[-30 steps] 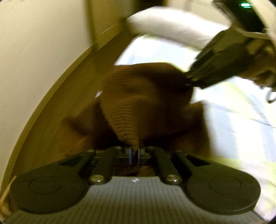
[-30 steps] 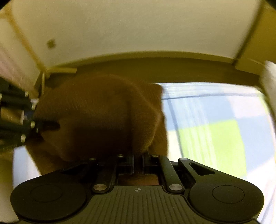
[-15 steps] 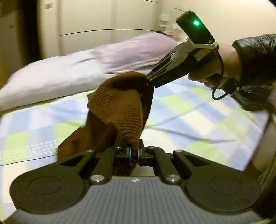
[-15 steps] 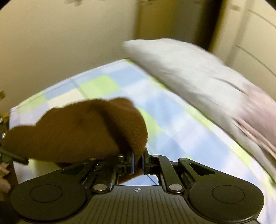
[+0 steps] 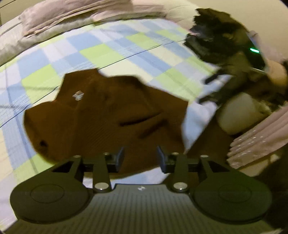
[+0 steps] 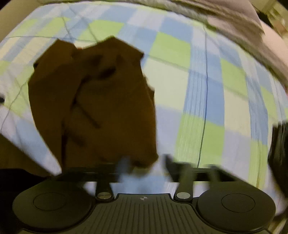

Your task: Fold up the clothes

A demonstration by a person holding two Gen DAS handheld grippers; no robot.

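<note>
A brown knitted garment (image 5: 108,118) lies rumpled on the checked bed sheet (image 5: 100,50), with a small white label showing near its far end. My left gripper (image 5: 140,157) is open just above its near edge and holds nothing. In the right wrist view the same garment (image 6: 100,108) lies on the sheet (image 6: 198,90), left of centre. My right gripper (image 6: 145,167) is open and blurred by motion, at the garment's near right corner. The right gripper also shows in the left wrist view (image 5: 225,59), blurred, at the upper right, with a green light.
A grey-pink quilt or pillow (image 5: 72,16) lies along the far side of the bed. The bed's near corner (image 5: 194,126) drops off to the right, with pale pleated cloth (image 5: 259,133) beyond it. A dark sleeve (image 6: 279,153) sits at the right edge.
Both grippers held the brown garment lifted in the air. Now both have opened and let go, and the garment lies on the bed sheet.
</note>
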